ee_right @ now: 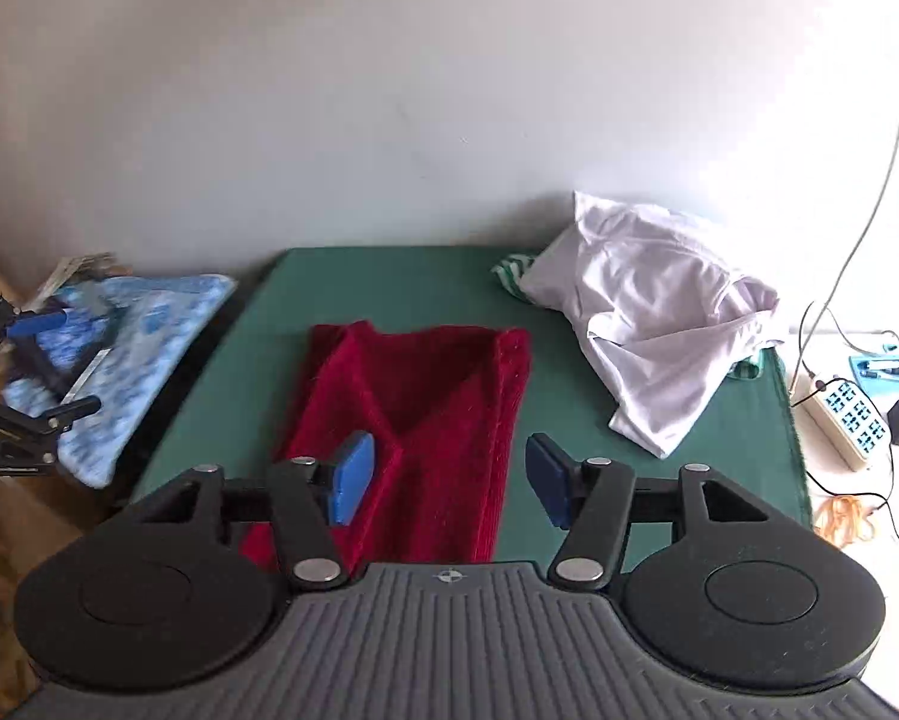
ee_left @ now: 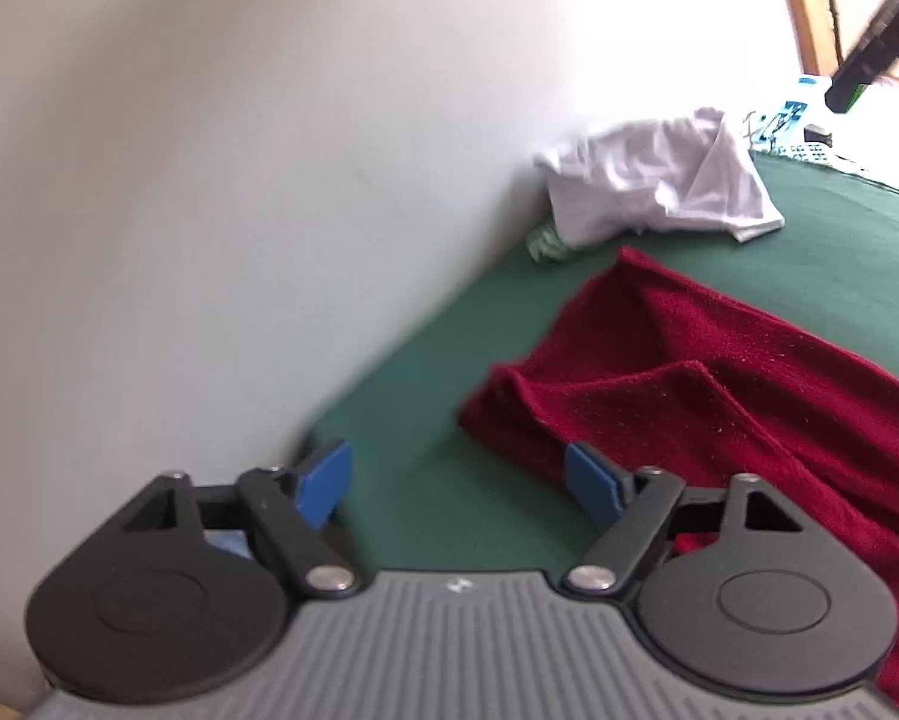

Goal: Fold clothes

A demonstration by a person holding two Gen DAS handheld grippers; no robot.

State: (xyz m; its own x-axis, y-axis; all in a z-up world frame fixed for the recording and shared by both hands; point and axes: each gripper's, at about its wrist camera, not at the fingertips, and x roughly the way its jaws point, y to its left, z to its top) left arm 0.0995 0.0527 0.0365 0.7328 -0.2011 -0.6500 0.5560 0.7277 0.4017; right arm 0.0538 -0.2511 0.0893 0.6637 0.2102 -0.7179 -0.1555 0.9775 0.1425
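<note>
A dark red garment [ee_right: 425, 414] lies partly folded in a long strip on the green table cover [ee_right: 389, 282]. It also shows in the left wrist view [ee_left: 719, 396], to the right of my left gripper. My left gripper [ee_left: 458, 489] is open and empty, low over the green cover [ee_left: 425, 468] by the garment's left edge. My right gripper [ee_right: 449, 477] is open and empty above the near end of the red garment. The left gripper also shows at the left edge of the right wrist view [ee_right: 5, 384], blurred.
A crumpled white garment [ee_right: 659, 324] lies at the back right of the table, over a green striped cloth [ee_right: 512, 273]; it also shows in the left wrist view [ee_left: 653, 180]. A blue patterned cloth [ee_right: 137, 348] lies left of the table. A power strip [ee_right: 845, 420] and cables lie to the right. A wall stands behind.
</note>
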